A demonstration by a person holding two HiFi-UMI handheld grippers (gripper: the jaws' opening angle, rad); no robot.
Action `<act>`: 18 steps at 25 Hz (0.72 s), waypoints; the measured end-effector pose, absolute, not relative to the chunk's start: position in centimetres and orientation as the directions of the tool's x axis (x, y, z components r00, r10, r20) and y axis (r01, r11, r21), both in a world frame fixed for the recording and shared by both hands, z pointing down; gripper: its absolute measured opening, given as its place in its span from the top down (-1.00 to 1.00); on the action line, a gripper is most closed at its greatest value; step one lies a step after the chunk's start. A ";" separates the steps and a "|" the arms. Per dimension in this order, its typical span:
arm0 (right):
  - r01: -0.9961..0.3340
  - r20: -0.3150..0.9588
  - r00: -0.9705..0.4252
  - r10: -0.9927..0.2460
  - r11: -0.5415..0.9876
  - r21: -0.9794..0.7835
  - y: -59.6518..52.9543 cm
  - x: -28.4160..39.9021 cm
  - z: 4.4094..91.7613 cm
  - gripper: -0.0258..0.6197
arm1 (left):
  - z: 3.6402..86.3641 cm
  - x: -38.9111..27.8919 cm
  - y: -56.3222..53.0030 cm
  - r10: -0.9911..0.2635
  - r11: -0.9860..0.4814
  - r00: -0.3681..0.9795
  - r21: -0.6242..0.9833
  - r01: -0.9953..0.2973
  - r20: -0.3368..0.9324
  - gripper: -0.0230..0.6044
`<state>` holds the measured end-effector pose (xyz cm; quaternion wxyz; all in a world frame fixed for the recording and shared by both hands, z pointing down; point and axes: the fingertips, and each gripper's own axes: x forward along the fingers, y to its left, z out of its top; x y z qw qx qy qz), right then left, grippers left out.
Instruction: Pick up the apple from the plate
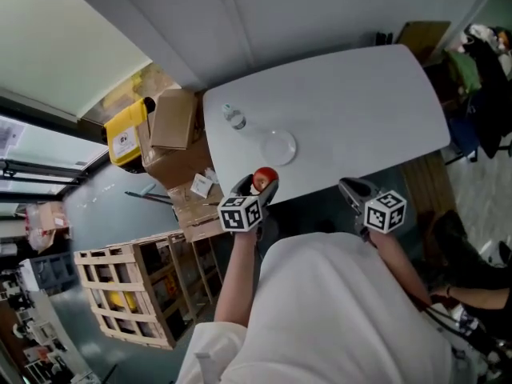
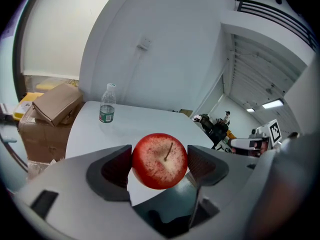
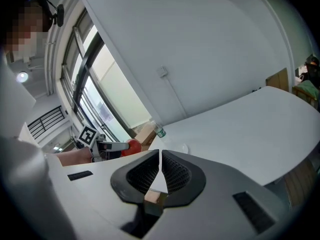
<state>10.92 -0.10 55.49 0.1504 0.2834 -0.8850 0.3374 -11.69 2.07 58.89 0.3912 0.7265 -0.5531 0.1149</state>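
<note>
At the near edge of a pale grey desk [image 1: 360,110], seen from the head view, a person in a white top reaches forward with both arms, each holding a gripper with a marker cube on it. The left gripper [image 1: 258,184] is held out on a straight, bare forearm, and a red apple [image 1: 264,178] sits between its fingers, off the plate and over the desk's near edge. The plate [image 1: 292,152], round and clear like glass, lies flat further in on the desk, apart from the apple, with a small clear plastic bottle [image 1: 234,118] upright near it. The right gripper [image 1: 352,189] is held lower, just off the desk's edge, on a bent arm. Cardboard boxes [image 1: 174,118] and a slatted wooden crate [image 1: 128,294] stand on the floor to the left. In the left gripper view, the two dark, ribbed fingers [image 2: 117,166] press on either side of the apple, which is round, glossy and speckled red and yellow, its stem facing the camera. In the right gripper view, the right gripper's fingers [image 3: 177,176] are black with a grid texture; their tips meet, with nothing between them. The apple shows small and red at the far left.
</note>
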 end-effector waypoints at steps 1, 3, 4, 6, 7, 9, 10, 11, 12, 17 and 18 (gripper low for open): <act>-0.598 0.457 -0.798 -0.394 0.616 -0.513 0.0 11.7 55.5 0.80 | 58.7 -11.1 2.4 -0.721 -0.070 0.356 0.449 -0.891 0.594 -0.19; -0.589 0.459 -0.803 -0.379 0.622 -0.516 0.4 13.2 55.7 0.80 | 58.3 -9.8 3.3 -0.731 -0.049 0.342 0.454 -0.889 0.590 -0.19; -0.584 0.460 -0.806 -0.372 0.625 -0.518 0.7 13.9 55.7 0.80 | 58.2 -9.1 3.7 -0.734 -0.041 0.332 0.450 -0.892 0.592 -0.19; -0.571 0.458 -0.814 -0.357 0.637 -0.518 1.4 15.5 55.7 0.80 | 58.0 -7.6 4.7 -0.737 -0.032 0.312 0.430 -0.902 0.600 -0.19; -0.564 0.456 -0.818 -0.351 0.646 -0.514 1.7 16.2 55.6 0.80 | 57.8 -6.9 5.2 -0.738 -0.031 0.303 0.418 -0.908 0.602 -0.19; -0.548 0.449 -0.827 -0.339 0.666 -0.506 2.1 17.4 55.7 0.80 | 57.4 -5.5 6.0 -0.746 -0.026 0.288 0.405 -0.914 0.600 -0.19; -0.538 0.445 -0.832 -0.330 0.675 -0.505 2.3 17.9 55.7 0.80 | 57.2 -4.9 6.4 -0.753 -0.022 0.281 0.404 -0.914 0.595 -0.19; -0.526 0.441 -0.839 -0.319 0.683 -0.506 2.6 18.4 55.7 0.80 | 56.9 -4.3 6.8 -0.760 -0.016 0.274 0.405 -0.914 0.589 -0.19; -0.515 0.438 -0.845 -0.307 0.692 -0.506 2.8 18.7 55.7 0.80 | 56.6 -3.8 7.1 -0.768 -0.009 0.267 0.407 -0.914 0.582 -0.19; -0.458 0.431 -0.867 -0.251 0.744 -0.487 3.3 19.3 55.8 0.80 | 55.2 -2.0 8.9 -0.803 0.020 0.229 0.410 -0.912 0.550 -0.19; -0.447 0.429 -0.871 -0.240 0.752 -0.485 3.5 19.3 55.9 0.80 | 54.9 -1.7 9.4 -0.808 0.026 0.222 0.408 -0.913 0.547 -0.19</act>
